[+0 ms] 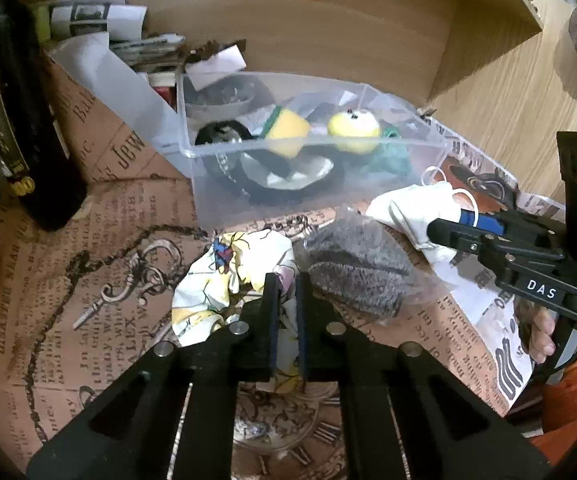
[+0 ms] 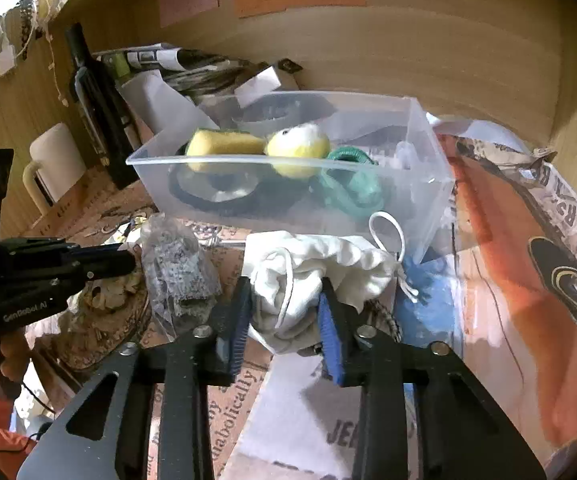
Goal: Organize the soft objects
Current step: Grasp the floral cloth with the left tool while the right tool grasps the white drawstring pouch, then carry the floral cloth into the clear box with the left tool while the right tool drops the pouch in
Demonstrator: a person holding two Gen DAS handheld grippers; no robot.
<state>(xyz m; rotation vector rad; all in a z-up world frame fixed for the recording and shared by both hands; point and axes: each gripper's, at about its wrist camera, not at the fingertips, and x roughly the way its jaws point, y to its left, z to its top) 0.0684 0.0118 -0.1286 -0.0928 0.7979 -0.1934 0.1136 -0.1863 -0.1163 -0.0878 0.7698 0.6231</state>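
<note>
Status: clear plastic bin [image 2: 420, 152] sits at the back of the tabletop [image 1: 68, 264] and already holds a yellow sponge [image 2: 224, 145], a yellow plush ball [image 2: 298, 146], a green knit piece [image 2: 352, 188] and some dark stuff at the bottom I can't identify. So part of the sorting looks done. Three soft things are outside the bin, all just in front of it. My right gripper [image 2: 284, 316] has its fingers clamped on the white drawstring pouch [image 2: 328, 264], cloth bunched between the pads; it is near the bin's front wall, not over the rim yet. My left gripper [image 1: 287, 304] has its fingers nearly together, pinching a fold of the patterned yellow-white cloth [image 1: 224, 280], which seems to rest on the tabletop. The grey fuzzy piece [image 1: 358, 268], apparently in a clear wrapper, lies between the two, untouched. Left to do, by my read: pouch in, patterned cloth in, then the grey one.
</note>
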